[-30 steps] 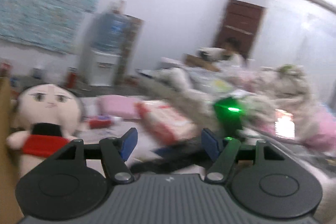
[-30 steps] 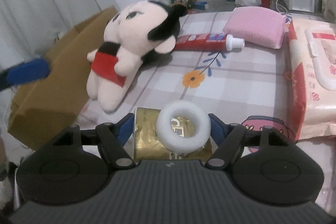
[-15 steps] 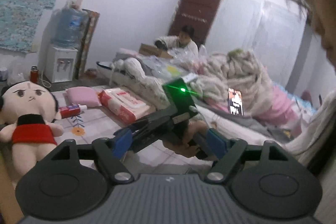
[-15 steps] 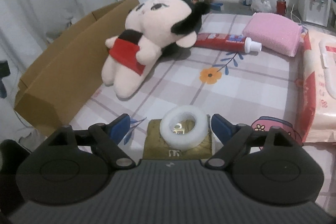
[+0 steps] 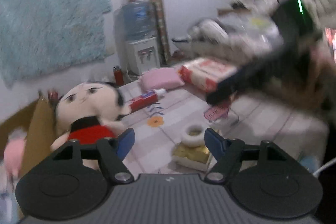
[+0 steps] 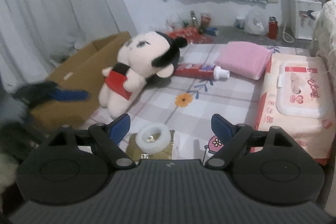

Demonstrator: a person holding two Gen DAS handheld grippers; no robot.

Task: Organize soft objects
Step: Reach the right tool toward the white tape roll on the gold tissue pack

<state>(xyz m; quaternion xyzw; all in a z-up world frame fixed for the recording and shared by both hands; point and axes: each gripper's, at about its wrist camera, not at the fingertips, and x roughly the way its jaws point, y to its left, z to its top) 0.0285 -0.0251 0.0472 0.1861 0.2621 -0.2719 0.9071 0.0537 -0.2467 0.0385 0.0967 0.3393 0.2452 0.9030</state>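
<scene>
Both hand-held grippers released above the checked mat

The right hand-held gripper (image 6: 170, 125) and the left hand-held gripper (image 5: 169, 138) gape, grasping nothing. A white foam ring (image 6: 152, 136) on a gold box (image 6: 134, 149) lies just ahead; the plush doll (image 6: 140, 64) sprawls beyond-left against a cardboard box (image 6: 84, 68), the fuzzy pink pillow (image 6: 243, 59) farther right.

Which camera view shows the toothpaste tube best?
The right wrist view: the toothpaste tube is sharp there, its white cap pointing toward the pink pillow, its other end behind the plush doll. The left wrist view shows it too, but blurred and smaller.
</scene>
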